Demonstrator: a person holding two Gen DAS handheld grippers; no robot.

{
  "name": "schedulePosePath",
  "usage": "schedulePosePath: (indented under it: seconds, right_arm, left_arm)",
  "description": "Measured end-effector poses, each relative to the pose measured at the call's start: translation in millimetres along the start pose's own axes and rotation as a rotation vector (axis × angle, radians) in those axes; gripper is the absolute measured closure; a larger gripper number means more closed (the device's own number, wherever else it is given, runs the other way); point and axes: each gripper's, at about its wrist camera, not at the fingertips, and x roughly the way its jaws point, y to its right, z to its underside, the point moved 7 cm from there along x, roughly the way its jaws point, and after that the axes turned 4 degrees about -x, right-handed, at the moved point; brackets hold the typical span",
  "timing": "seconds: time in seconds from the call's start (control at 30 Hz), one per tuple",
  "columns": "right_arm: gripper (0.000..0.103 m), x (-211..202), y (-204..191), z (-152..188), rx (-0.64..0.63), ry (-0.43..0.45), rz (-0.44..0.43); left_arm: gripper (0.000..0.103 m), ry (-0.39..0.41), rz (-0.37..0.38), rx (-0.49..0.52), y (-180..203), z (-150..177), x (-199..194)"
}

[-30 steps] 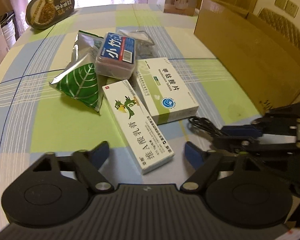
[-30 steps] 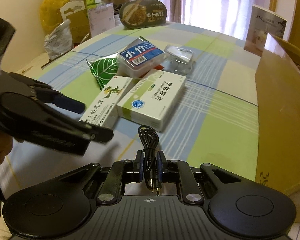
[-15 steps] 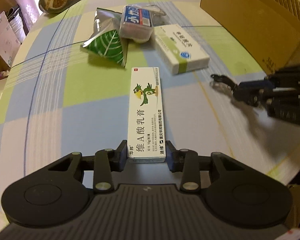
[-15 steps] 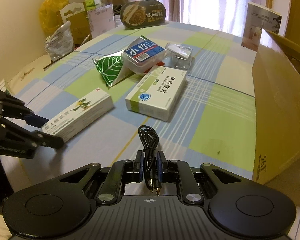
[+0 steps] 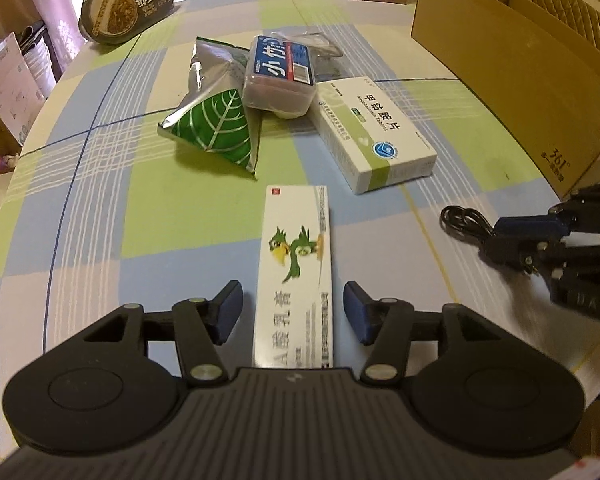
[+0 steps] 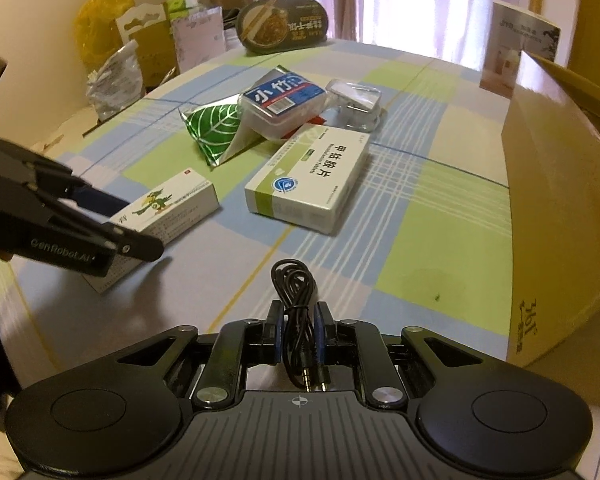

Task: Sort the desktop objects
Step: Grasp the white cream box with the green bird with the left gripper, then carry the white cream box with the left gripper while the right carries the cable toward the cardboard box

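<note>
A long white ointment box with a green bird (image 5: 296,256) lies flat on the checked tablecloth. My left gripper (image 5: 292,306) is open, one finger on each side of the box's near end, not touching it. From the right wrist view the same box (image 6: 168,208) sits at the left with the left gripper (image 6: 128,220) over its near end. My right gripper (image 6: 298,316) is shut on a coiled black audio cable (image 6: 296,288), whose plugs point back at the camera. It hovers at the right in the left wrist view (image 5: 528,236).
A white-green medicine box (image 5: 374,132), a blue-labelled plastic tub (image 5: 280,72), a green leaf pouch (image 5: 216,128) and a clear case (image 6: 354,102) cluster mid-table. A large cardboard box (image 5: 520,80) stands at the right. A dark oval bowl (image 5: 128,10) sits far back.
The left gripper closed on the ointment box, pulled it away from the pile and has now opened, leaving it flat on the table. The right gripper still holds the cable.
</note>
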Motion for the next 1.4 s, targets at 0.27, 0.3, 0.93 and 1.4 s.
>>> schedulePosePath:
  seconds: [0.27, 0.3, 0.93, 1.4]
  right_arm:
    - [0.091, 8, -4, 1, -0.053, -0.013, 0.019]
    - [0.092, 8, -4, 1, -0.054, -0.014, 0.018]
    - [0.092, -46, -20, 0, 0.0, 0.06, 0.03]
    - [0.092, -93, -7, -20, 0.025, 0.163, 0.089]
  left_arm:
    - [0.064, 0.002, 0.007, -0.002, 0, -1, 8]
    - [0.07, 0.006, 0.007, 0.0, 1, -1, 7]
    - [0.07, 0.046, 0.011, 0.005, 7, 23, -47]
    - [0.07, 0.149, 0.037, 0.035, 28, -4, -91]
